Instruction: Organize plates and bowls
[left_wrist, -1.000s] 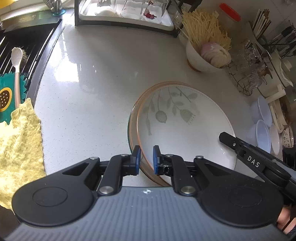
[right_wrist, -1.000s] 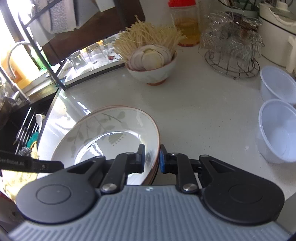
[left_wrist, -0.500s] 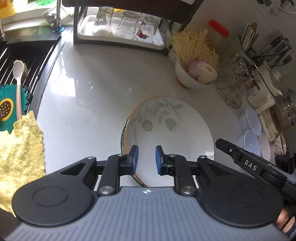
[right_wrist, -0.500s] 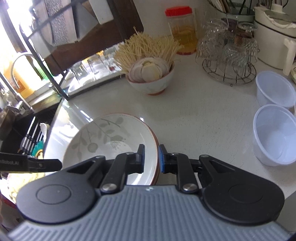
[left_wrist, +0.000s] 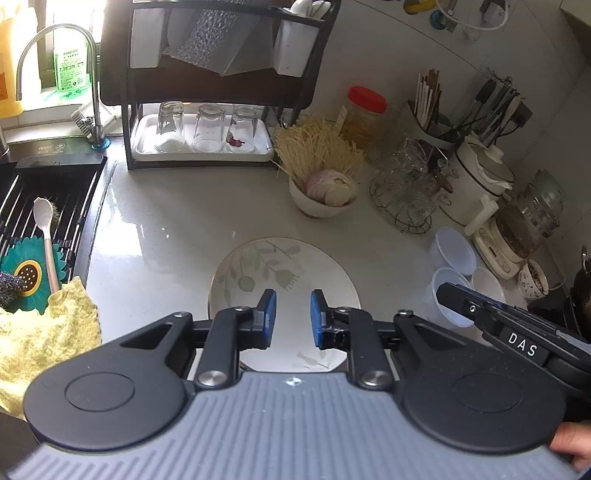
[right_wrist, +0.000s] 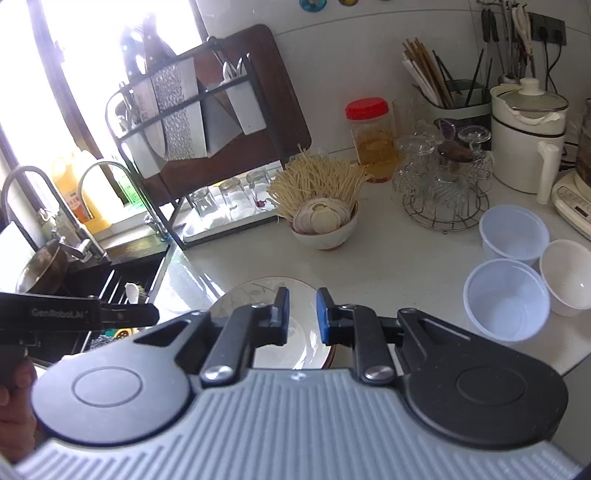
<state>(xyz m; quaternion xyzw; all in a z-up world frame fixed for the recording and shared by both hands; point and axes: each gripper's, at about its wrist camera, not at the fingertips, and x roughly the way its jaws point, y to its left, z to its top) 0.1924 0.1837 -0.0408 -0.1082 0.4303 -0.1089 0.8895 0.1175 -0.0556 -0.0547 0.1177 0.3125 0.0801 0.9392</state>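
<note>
A white plate with a leaf pattern (left_wrist: 291, 269) lies flat on the white counter, on top of another plate whose brown rim shows in the right wrist view (right_wrist: 334, 352). It also shows in the right wrist view (right_wrist: 255, 291). My left gripper (left_wrist: 292, 314) is open and empty, raised above the plate's near side. My right gripper (right_wrist: 302, 312) is open and empty, raised above the plate's right edge. Clear plastic bowls (right_wrist: 506, 299) and a white bowl (right_wrist: 569, 277) stand to the right.
A bowl of noodles and sliced food (left_wrist: 325, 192) stands behind the plates. A wire rack of glasses (left_wrist: 406, 192), a red-lidded jar (left_wrist: 364, 110) and appliances line the back right. A dish rack with glasses (left_wrist: 203, 129) is at the back. The sink (left_wrist: 40, 221) and a yellow cloth (left_wrist: 40, 332) are left.
Both grippers have opened, let go of the plate's rim and lifted up and back. The plate stack now lies flat on the counter.
</note>
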